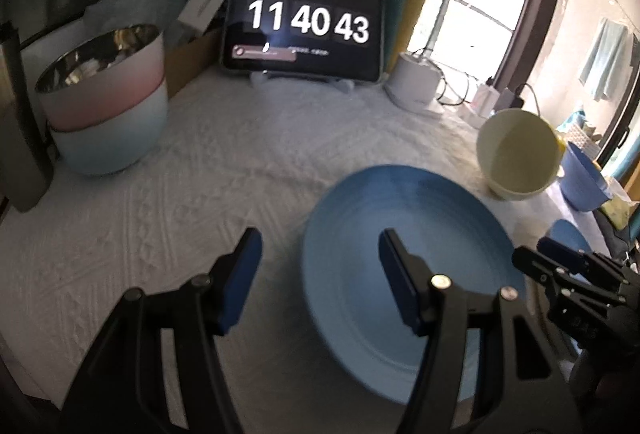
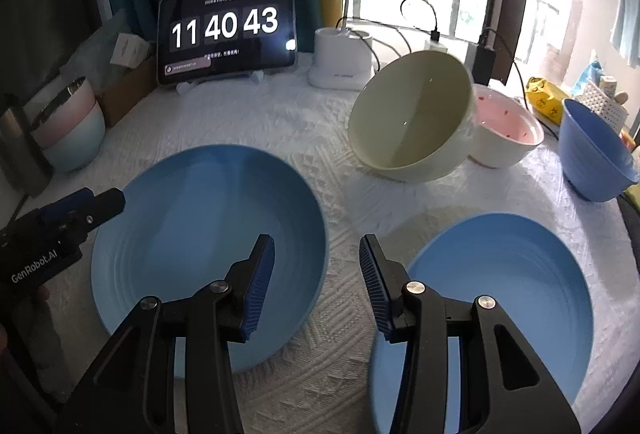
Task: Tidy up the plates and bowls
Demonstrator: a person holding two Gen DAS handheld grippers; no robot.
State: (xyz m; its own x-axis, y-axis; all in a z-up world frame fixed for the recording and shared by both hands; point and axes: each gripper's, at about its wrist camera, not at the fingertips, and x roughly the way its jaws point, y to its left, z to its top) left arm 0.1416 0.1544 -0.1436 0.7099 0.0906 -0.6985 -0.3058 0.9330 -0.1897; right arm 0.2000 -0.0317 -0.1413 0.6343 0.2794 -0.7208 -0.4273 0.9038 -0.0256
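Observation:
A light blue plate (image 1: pixel 416 218) (image 2: pixel 192 218) lies on the white cloth. My left gripper (image 1: pixel 320 246) is open and empty, its right finger over the plate's left part; it also shows at the left of the right wrist view (image 2: pixel 86 208). My right gripper (image 2: pixel 316 254) is open and empty, above the cloth between that plate and a second blue plate (image 2: pixel 512 274). A cream bowl (image 2: pixel 412 114) (image 1: pixel 518 154) leans tilted on a pink-lined white bowl (image 2: pixel 508 134). A blue bowl (image 2: pixel 596 154) (image 1: pixel 582 178) stands far right. A pink bowl stacked in a pale blue one (image 1: pixel 108 102) (image 2: pixel 72 126) stands far left.
A tablet clock (image 1: pixel 304 22) (image 2: pixel 228 30) stands at the back on the white cloth (image 1: pixel 240 162). A white charger base (image 2: pixel 342 60) with cables sits beside it. A dark flask (image 1: pixel 20 122) stands at the left edge. A cardboard box (image 1: pixel 192 54) is behind the stacked bowls.

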